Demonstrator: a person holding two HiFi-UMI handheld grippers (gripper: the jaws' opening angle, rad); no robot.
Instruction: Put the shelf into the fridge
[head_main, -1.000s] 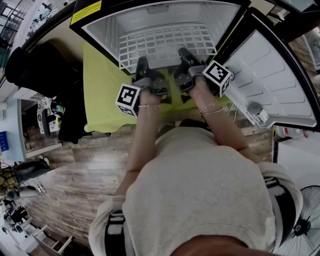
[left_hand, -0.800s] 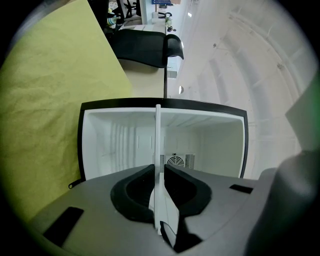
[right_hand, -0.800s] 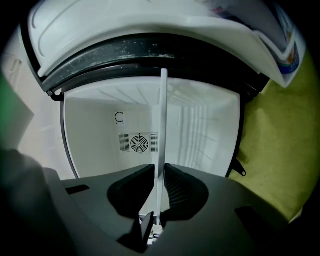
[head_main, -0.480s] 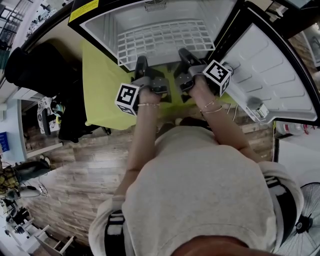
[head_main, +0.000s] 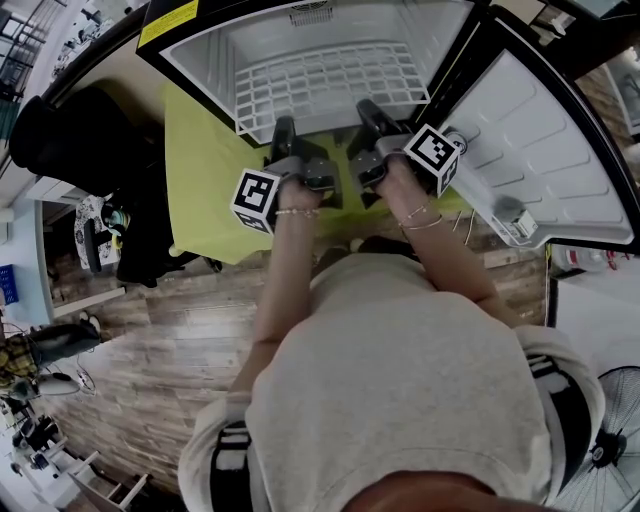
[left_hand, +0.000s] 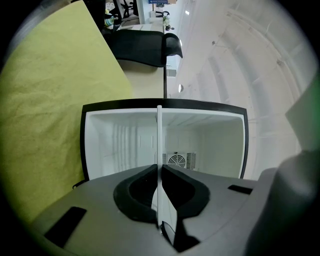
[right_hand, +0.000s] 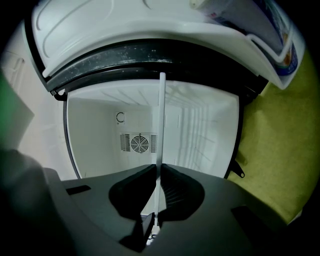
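The white wire shelf (head_main: 330, 85) lies flat in the mouth of the open fridge (head_main: 200, 62), its far part inside the white cavity. My left gripper (head_main: 284, 130) is shut on the shelf's near edge at the left, and my right gripper (head_main: 367, 110) is shut on it at the right. In the left gripper view the shelf (left_hand: 159, 145) shows edge-on as a thin white line pinched at the left gripper (left_hand: 160, 172). The right gripper view shows the same: the shelf (right_hand: 161, 125) runs from the right gripper (right_hand: 158, 172) toward the fridge's back wall.
The fridge door (head_main: 545, 150) stands open at the right, with a packet in its door rack (right_hand: 260, 25). A round fan vent (right_hand: 139, 143) sits on the back wall. A yellow-green cloth (head_main: 200, 175) lies under the fridge. A black chair (head_main: 80, 130) stands left, a fan (head_main: 610, 450) lower right.
Both grippers and the shelf have edged slightly forward, deeper into the fridge opening. Both grips are unchanged.
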